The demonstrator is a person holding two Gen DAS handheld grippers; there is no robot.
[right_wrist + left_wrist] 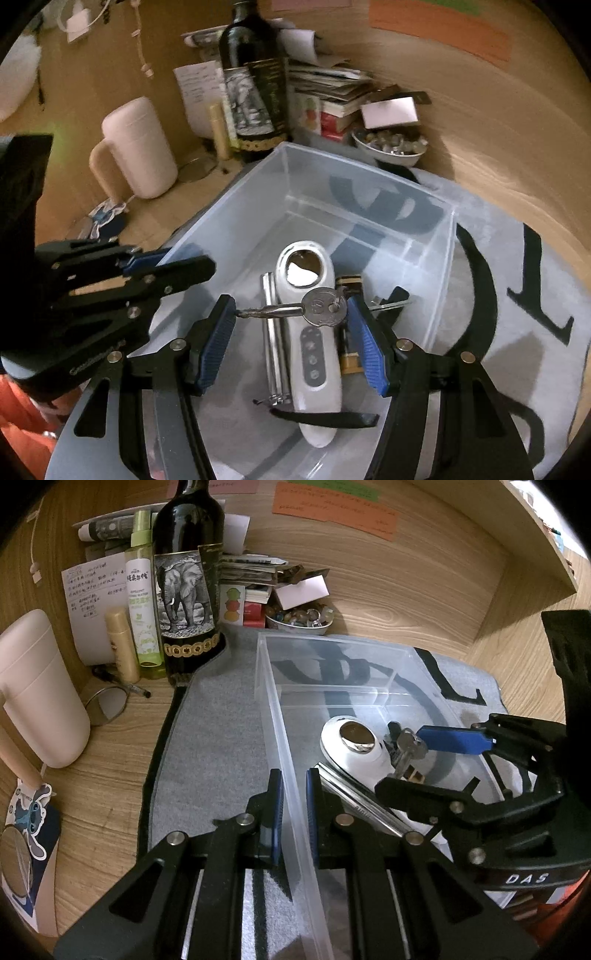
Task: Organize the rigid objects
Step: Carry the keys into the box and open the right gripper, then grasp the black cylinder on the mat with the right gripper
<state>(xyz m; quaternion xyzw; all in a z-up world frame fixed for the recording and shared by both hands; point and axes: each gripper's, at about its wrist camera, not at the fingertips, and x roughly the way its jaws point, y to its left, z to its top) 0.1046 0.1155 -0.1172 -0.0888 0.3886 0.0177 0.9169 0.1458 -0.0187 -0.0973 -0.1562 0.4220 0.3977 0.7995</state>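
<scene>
While I hover, key (325,307): light, stiff, slick metal; my right gripper (291,332) pinches it end to end.
Bin wall (295,812): thin plastic, pinched by my left gripper (294,812).

"DAS" on right gripper (402,753)

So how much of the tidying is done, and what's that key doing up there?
Already in the clear bin: the white handheld device, a silver metal bar and a small dark-and-gold item. In hand: the right gripper holds the key across its pads above the bin, while the left gripper clamps the bin's wall. Left: letting the key go inside.
</scene>
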